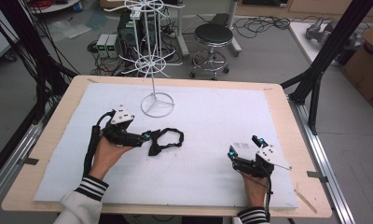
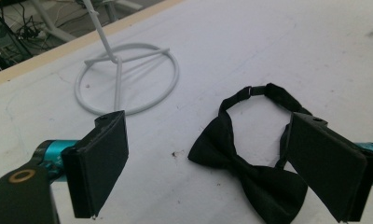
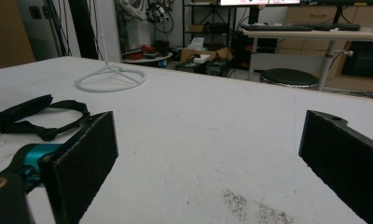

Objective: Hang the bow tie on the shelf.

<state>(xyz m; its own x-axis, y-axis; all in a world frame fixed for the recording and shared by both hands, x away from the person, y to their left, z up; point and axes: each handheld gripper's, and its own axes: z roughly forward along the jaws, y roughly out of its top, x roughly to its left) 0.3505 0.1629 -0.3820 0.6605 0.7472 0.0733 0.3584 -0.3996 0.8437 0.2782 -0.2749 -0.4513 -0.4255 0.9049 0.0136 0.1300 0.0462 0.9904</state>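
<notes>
Two grippers, both open, over a bench with one bow tie.

The bow tie (image 1: pixel 165 140) lies flat on the white mat (image 1: pixel 212 186), a little left of the middle, its strap looped toward 1 o'clock from the knot. The left gripper (image 1: pixel 147 137) sits at the tie's 9 o'clock, jaws spread wide and holding nothing; in the left gripper view the tie (image 2: pixel 250 172) lies between them, its right end under the right jaw, though whether they touch is unclear. The wire stand (image 1: pixel 156 103) is at the tie's 12 o'clock. The right gripper (image 1: pixel 244 145), jaws also apart and empty, rests well apart at 3 o'clock.
</notes>
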